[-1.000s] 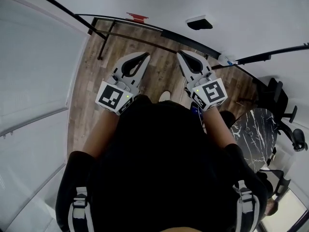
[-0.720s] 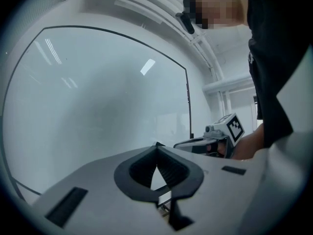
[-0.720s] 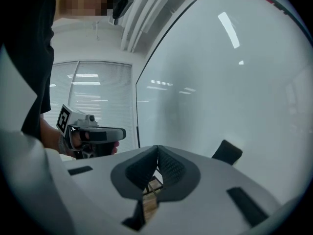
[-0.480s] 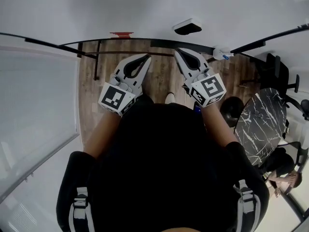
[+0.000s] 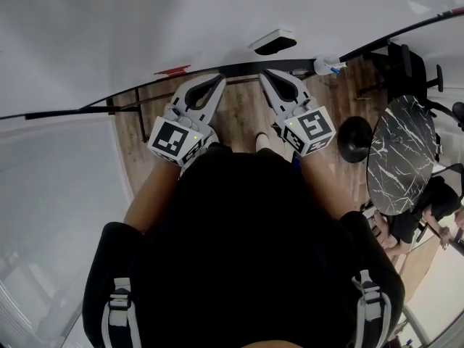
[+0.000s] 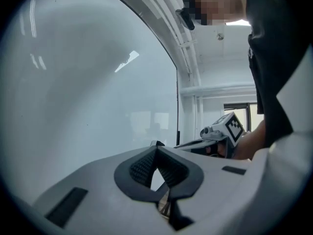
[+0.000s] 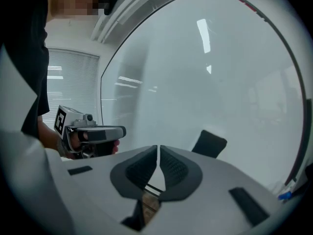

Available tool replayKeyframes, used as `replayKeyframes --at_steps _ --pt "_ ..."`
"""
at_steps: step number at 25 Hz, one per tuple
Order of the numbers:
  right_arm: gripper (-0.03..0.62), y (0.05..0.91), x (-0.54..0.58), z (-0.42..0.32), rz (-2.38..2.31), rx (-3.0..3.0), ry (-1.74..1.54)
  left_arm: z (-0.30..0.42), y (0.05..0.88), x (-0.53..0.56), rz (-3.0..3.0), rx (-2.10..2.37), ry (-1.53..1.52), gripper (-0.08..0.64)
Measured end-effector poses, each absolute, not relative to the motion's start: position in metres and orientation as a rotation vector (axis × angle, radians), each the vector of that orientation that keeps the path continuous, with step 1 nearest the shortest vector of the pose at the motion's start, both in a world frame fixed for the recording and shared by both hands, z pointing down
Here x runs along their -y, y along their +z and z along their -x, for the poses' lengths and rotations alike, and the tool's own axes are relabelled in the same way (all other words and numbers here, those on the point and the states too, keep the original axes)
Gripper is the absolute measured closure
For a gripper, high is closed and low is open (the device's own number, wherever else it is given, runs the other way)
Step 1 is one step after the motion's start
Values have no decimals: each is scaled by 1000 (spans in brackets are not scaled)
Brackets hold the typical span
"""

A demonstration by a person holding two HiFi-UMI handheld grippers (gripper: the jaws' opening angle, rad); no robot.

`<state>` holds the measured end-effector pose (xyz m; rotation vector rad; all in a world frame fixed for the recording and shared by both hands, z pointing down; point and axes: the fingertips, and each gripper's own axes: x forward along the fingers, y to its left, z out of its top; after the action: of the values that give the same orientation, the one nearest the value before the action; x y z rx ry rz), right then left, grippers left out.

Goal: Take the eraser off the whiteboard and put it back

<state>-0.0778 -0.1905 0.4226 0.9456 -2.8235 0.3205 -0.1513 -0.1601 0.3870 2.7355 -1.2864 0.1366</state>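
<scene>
a person in a black top [image 5: 246, 252] stands facing the whiteboard [image 5: 167, 13], one gripper in each hand, the two held side by side just short of the whiteboard's lower edge. the left gripper [image 5: 218, 83] has its fingers closed tip to tip with nothing between them. the right gripper [image 5: 266, 73] is the same, its ribbed fingers [image 7: 171, 168] drawn together on empty air. each gripper view catches the other gripper alongside, both pointing at the whiteboard. a wooden floor [image 5: 239, 114] shows beneath the grippers, running under the whiteboard's lower edge.

the eraser [image 5: 274, 42], dark with a pale back, sits on the face of the whiteboard a little above that lower edge. it lies just beyond the right gripper's tips and clear of them, touched by neither gripper. in the right gripper view it sits tilted, to the right of the closed fingers.

along the whiteboard's lower edge, a small white item with a blue tip [image 5: 328, 66] rests to the right of the eraser and a small red item [image 5: 172, 70] to the left. off the whiteboard's right end stand a round marble-patterned surface [image 5: 402, 158] and a black chair [image 5: 406, 64].
</scene>
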Motion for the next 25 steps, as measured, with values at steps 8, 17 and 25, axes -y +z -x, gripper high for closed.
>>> replayKeyframes --at_steps 8,17,25 --pt "463 435 227 58 -1281 2727 434 150 395 180 -2793 1178 141 557" --pt "263 448 267 40 -1569 2597 568 149 397 195 -2821 1105 150 556" --pt "229 454 288 44 -1632 2563 600 159 400 200 -2811 1102 155 556"
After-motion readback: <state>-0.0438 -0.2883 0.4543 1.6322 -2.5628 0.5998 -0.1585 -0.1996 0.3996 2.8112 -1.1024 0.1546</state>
